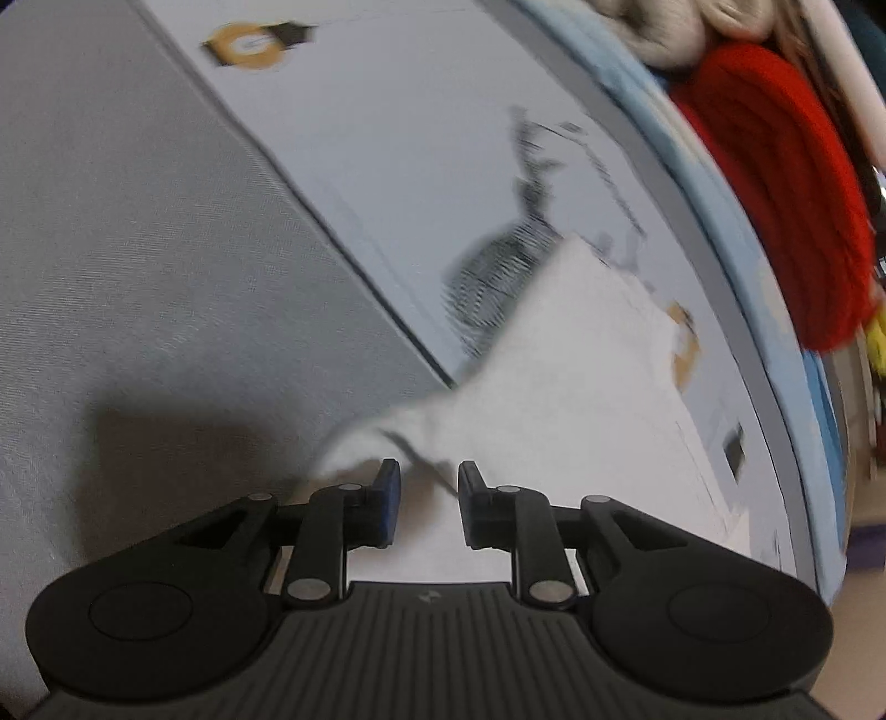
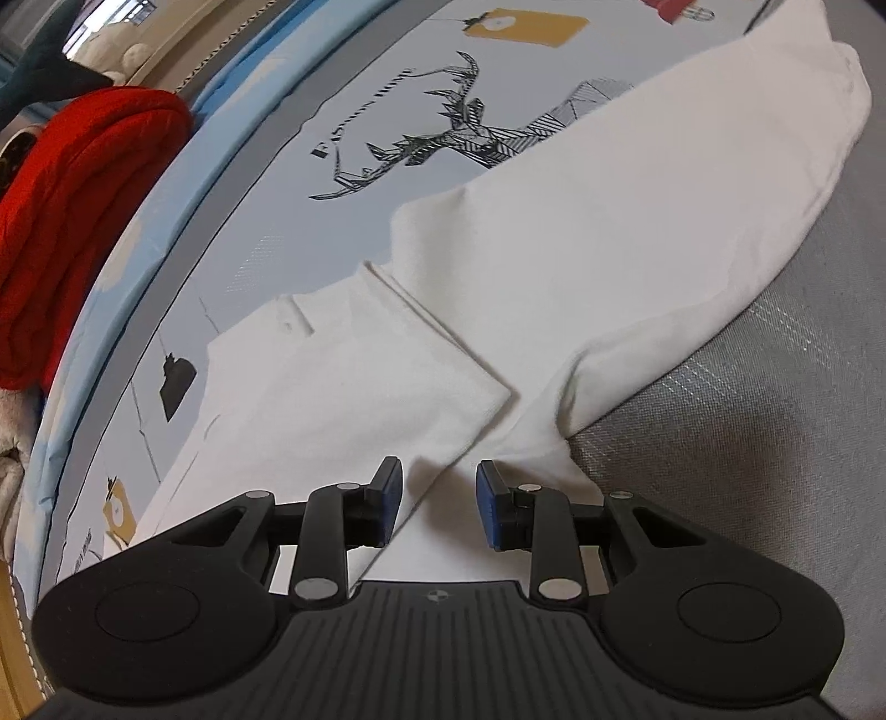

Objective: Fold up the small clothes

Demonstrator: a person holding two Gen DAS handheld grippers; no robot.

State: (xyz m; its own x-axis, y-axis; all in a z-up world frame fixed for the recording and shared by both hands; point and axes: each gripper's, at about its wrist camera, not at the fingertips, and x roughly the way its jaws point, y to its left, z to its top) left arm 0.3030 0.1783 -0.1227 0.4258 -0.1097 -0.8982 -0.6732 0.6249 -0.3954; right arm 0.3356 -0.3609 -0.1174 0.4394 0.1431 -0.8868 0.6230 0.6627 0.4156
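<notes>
A small white garment [image 2: 609,221] lies on a pale printed sheet [image 2: 266,183], part of it over the grey fabric [image 2: 775,415]. One flap with a button placket [image 2: 288,327] lies flat at the left, and a long folded part runs to the upper right. My right gripper [image 2: 440,476] hovers over the spot where the two parts meet, its blue pads apart and white cloth below the gap. In the blurred left wrist view the same garment [image 1: 554,387] narrows to a bunched end at my left gripper [image 1: 429,476]. Its jaws are slightly apart with cloth in the gap, not pinched.
The sheet carries a black line-drawn deer [image 2: 443,127] and yellow tag prints [image 2: 526,25]. A red knit garment [image 2: 83,194] lies beyond the sheet's light blue border, also seen as the red knit [image 1: 786,194]. Beige plush items [image 1: 664,27] sit behind it.
</notes>
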